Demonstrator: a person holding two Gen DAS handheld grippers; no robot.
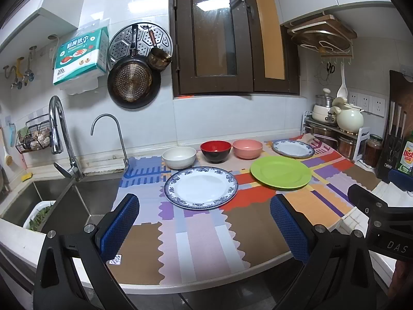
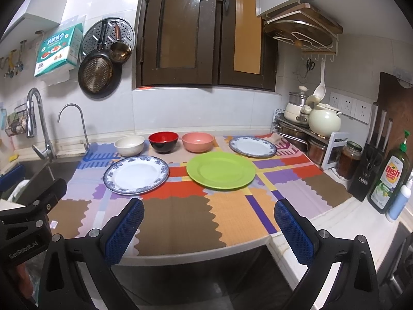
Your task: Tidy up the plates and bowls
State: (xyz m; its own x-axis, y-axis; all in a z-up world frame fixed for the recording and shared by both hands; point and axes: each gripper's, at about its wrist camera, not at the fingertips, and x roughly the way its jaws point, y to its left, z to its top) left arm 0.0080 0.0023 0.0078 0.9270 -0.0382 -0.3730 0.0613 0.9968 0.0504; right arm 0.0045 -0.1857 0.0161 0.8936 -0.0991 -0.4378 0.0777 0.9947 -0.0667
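Plates [image 1: 200, 188] and bowls [image 1: 179, 157] lying ahead of both spread, empty grippers [image 1: 204, 228] [image 2: 209, 228]; advising sliding one finger under the nearest rim

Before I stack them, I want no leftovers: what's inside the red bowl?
The red bowl shows a glossy red inside wall with nothing visible in it. Its near rim hides the bottom, so small scraps there cannot be ruled out.

Even, fairly bright indoor light falls from above; a ceiling lamp glares in the window glass [image 1: 214, 5] at upper centre. Shadows stay soft. Strong fisheye bending curves the edges, with black corners. Focus is sharp throughout.
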